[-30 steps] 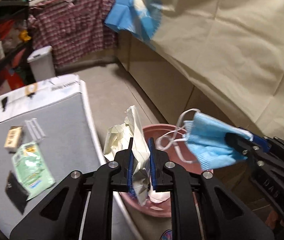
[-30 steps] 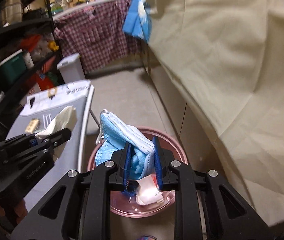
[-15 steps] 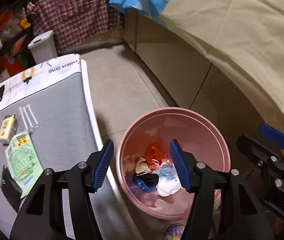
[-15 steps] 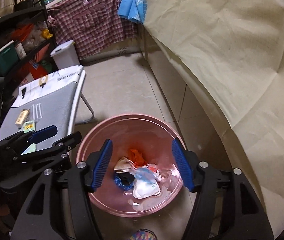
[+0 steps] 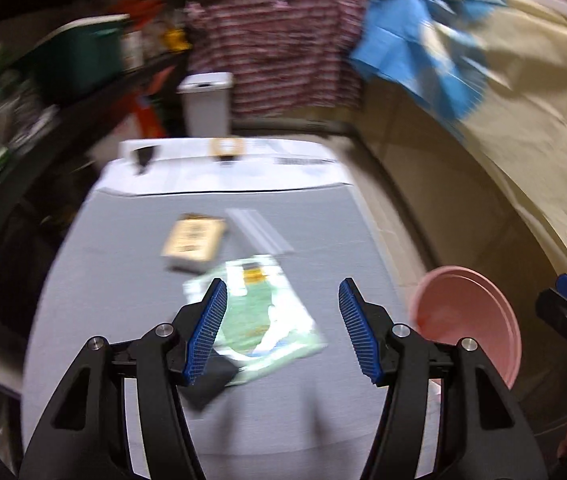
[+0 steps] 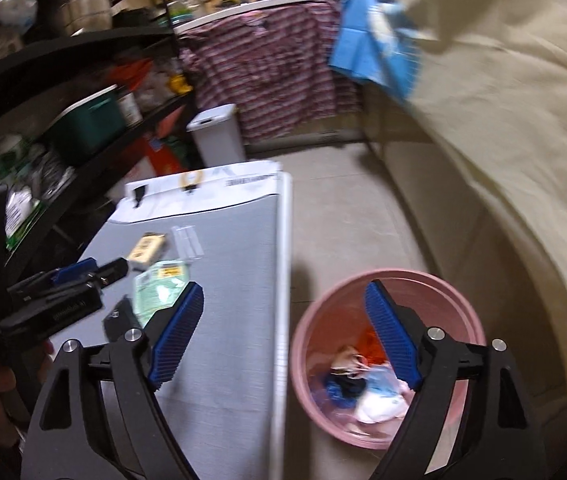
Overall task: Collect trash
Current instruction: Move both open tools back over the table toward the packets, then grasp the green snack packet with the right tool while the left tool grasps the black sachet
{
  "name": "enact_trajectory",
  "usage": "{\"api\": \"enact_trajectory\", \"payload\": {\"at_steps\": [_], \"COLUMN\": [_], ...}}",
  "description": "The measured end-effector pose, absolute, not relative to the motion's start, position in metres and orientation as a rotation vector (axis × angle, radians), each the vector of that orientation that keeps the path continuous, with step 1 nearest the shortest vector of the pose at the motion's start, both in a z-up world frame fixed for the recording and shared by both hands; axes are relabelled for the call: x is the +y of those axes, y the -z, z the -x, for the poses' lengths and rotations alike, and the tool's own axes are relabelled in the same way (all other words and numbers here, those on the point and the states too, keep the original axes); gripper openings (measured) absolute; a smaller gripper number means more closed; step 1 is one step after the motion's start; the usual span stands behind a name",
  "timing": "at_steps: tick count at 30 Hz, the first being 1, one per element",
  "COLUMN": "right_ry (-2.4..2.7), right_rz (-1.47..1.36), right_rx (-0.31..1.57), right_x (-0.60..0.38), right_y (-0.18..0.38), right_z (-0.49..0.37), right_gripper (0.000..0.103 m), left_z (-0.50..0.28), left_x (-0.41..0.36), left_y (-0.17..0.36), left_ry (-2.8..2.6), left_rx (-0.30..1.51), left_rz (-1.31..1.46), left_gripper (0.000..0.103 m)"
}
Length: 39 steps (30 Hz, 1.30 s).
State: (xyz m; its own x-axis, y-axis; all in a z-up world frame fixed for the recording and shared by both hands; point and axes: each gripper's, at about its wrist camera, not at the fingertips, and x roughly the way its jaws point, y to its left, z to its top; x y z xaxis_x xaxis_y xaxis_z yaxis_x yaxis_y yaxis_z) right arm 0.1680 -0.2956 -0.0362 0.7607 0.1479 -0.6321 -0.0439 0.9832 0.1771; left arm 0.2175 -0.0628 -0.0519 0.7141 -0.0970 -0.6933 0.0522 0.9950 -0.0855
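Left hand-held gripper spread, empty, over green packet beside pink bin; right hand-held gripper just opened, empty. Next: pinch packet.

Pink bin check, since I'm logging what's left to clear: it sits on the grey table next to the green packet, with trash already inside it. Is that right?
Not quite. The pink bin stands on the floor beside the grey table, not on it, as the right wrist view shows. The green packet lies on the table, and the bin does hold trash already.

Black gripper frames, ribbed blue pads, silver screws.
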Motion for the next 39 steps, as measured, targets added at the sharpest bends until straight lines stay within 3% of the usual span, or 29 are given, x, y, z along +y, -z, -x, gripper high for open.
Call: {"api": "enact_trajectory", "payload": {"at_steps": [13, 22, 34, 39], "right_ry": [-0.268, -0.305, -0.285, -0.3], "right_rz": [-0.081, -0.008, -0.028, 0.01], "right_rx": [0.761, 0.861, 0.918, 0.915], "right_x": [-0.181, -0.131, -0.121, -0.111], "right_y": [0.084, 0.138, 0.164, 0.169], "right_z": [-0.23, -0.288, -0.321, -0.322], "right_gripper": [0.084, 0.084, 0.084, 0.091], "left_z": [-0.218, -0.237, -0.252, -0.252], "left_x": [0.087, 0.108, 0.101, 0.102], "left_y": [0.082, 0.12, 0.137, 0.138], "left_ry": [-0.162, -0.183, -0.146, -0.146], "left_rx": [0.767, 0.809, 0.828, 0.83], "left_rz": [0.105, 0.138, 0.13, 0.129], "left_gripper": [0.058, 0.058, 0.058, 0.058]}}
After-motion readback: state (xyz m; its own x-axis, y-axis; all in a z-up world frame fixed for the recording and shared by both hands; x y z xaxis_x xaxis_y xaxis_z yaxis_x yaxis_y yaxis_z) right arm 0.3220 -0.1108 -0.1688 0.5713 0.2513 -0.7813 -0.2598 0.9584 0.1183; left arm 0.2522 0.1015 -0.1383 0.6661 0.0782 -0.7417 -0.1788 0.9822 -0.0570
